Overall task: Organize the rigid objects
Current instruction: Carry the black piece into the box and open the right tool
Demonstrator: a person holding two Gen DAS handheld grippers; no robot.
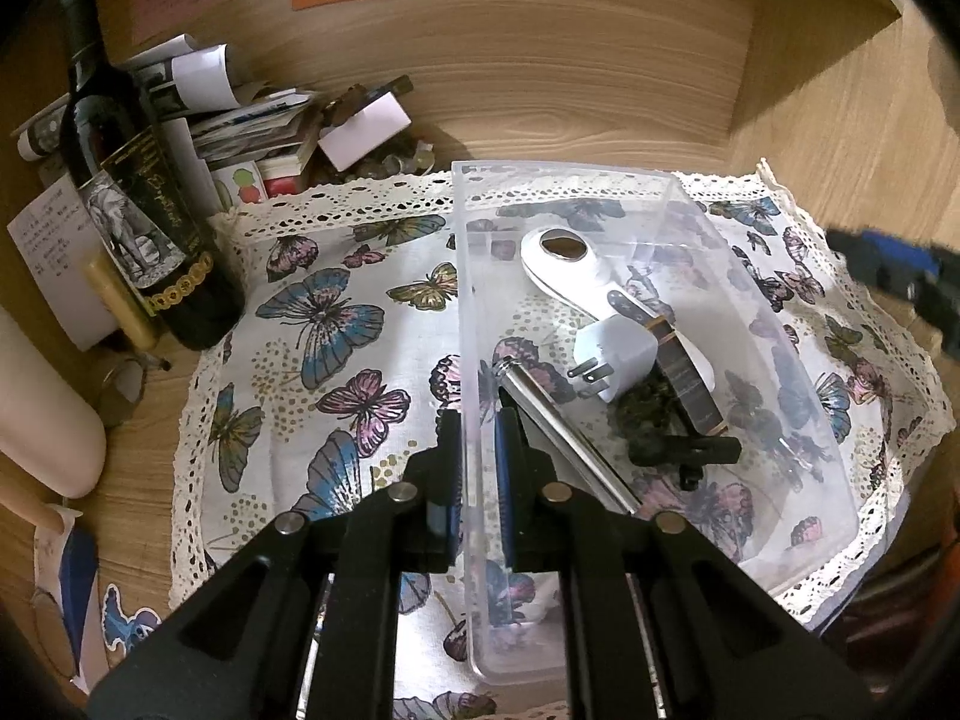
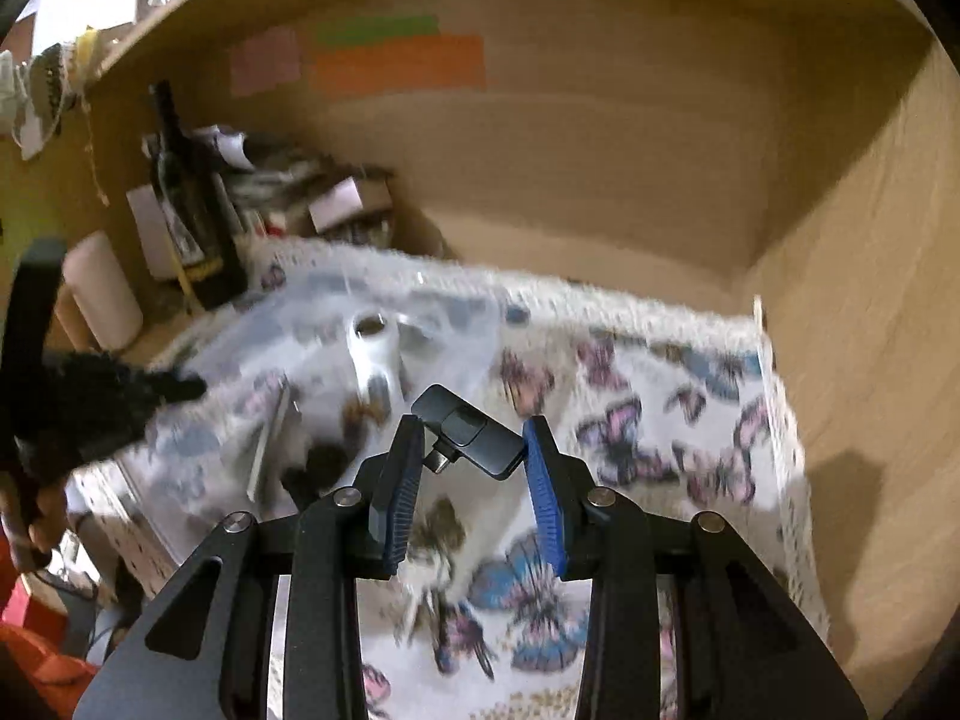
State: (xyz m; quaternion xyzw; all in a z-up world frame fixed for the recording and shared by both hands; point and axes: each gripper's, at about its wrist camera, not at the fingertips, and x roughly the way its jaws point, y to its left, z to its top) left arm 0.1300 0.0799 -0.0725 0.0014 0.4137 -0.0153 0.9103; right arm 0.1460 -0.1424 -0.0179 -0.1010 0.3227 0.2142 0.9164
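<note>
Left wrist view: the left gripper (image 1: 478,468) pinched the near left wall of a clear plastic bin (image 1: 780,360), one pad outside the wall and one inside. The bin rested on a butterfly-print cloth (image 1: 336,324) with a lace edge, spread over a wooden shelf (image 1: 600,90). Inside the bin lay a white shoehorn-like piece with an oval dark inset (image 1: 576,267), a white plug adapter (image 1: 618,360) with its prongs pointing left, a folding knife with a dark banded handle (image 1: 681,369), a metal pen-like tube (image 1: 558,432) along the left wall, and a dark clip-like object (image 1: 678,450) at the near end. A dark wine bottle (image 1: 129,198) stood upright off the cloth's left far corner, beside a heap of papers and small boxes (image 1: 258,120). Right wrist view (motion-blurred): the right gripper (image 2: 474,456) held a small black dongle with a projecting connector (image 2: 471,429) crosswise between its blue pads (image 2: 543,492), above the cloth and just right of the bin. The left gripper appeared as a dark blur at the left edge.
</note>
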